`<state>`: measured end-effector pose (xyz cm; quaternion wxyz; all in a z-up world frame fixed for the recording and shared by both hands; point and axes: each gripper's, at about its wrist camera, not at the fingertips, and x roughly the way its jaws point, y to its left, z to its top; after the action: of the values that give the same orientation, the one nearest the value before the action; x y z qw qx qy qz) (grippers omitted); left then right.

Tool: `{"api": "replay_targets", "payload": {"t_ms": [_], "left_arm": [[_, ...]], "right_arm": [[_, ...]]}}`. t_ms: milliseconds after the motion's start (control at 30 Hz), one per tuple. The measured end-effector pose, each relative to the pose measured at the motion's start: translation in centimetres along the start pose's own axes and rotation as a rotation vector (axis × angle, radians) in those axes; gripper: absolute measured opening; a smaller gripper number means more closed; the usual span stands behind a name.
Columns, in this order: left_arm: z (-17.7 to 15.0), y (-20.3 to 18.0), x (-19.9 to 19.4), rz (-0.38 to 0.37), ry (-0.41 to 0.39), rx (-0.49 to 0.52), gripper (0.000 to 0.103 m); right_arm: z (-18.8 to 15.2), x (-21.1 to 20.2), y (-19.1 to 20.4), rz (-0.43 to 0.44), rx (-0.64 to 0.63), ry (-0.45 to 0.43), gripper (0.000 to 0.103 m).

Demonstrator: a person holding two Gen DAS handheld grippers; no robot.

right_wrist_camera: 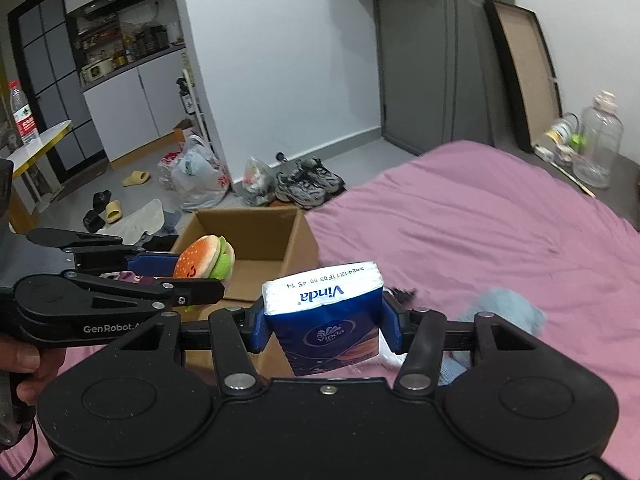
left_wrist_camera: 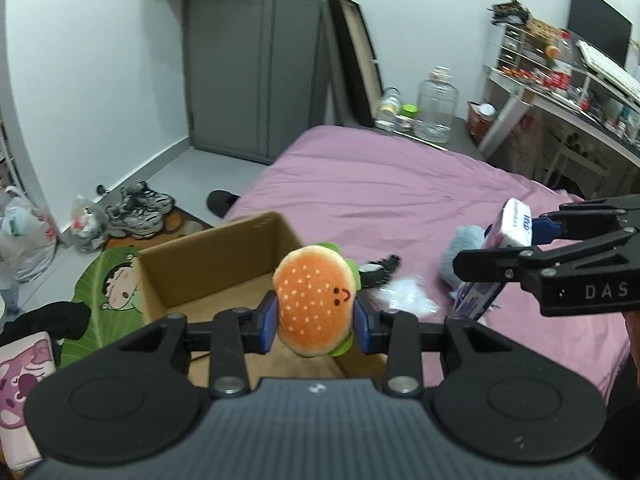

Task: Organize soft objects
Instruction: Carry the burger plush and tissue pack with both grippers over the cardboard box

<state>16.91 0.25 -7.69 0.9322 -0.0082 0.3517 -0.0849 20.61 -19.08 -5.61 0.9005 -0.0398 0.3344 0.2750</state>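
My left gripper [left_wrist_camera: 315, 322] is shut on a plush hamburger [left_wrist_camera: 316, 300], orange bun with a small face and green lettuce, held just in front of an open cardboard box [left_wrist_camera: 208, 264] at the bed's edge. From the right wrist view the hamburger [right_wrist_camera: 206, 258] and left gripper [right_wrist_camera: 200, 276] hang at the box's [right_wrist_camera: 256, 240] near left corner. My right gripper [right_wrist_camera: 326, 320] is shut on a blue and white tissue pack [right_wrist_camera: 324, 308], above the bed right of the box. The tissue pack [left_wrist_camera: 508, 236] and right gripper [left_wrist_camera: 496, 248] show at the left view's right edge.
A pale blue soft item [right_wrist_camera: 504, 308], a crumpled clear wrapper [left_wrist_camera: 408, 292] and a small dark object [left_wrist_camera: 380, 270] lie on the pink bedsheet [left_wrist_camera: 380, 184]. Sneakers [left_wrist_camera: 140, 208], plastic bags [right_wrist_camera: 200, 172] and slippers [right_wrist_camera: 116, 208] cover the floor beyond. A person's hand [right_wrist_camera: 28, 364] holds the left gripper.
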Motion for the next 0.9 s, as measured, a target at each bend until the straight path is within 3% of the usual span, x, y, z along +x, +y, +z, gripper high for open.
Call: {"api": "replay_targets", "payload": {"t_ms": [333, 633, 900], "left_arm": [[-0.2, 4.6, 1.4, 0.047, -0.012, -0.081, 0.037], [0.4, 6.5, 3.8, 0.058, -0.025, -0.145, 0.038], [0.9, 7.6, 6.6, 0.108, 0.02, -0.153, 0.038]], "right_arm": [[1.8, 2.6, 2.4, 0.026, -0.071, 0.002, 0.052], [3.3, 4.4, 2.8, 0.051, -0.089, 0.01, 0.052], [4.1, 5.5, 2.7, 0.082, -0.088, 0.017, 0.052]]}}
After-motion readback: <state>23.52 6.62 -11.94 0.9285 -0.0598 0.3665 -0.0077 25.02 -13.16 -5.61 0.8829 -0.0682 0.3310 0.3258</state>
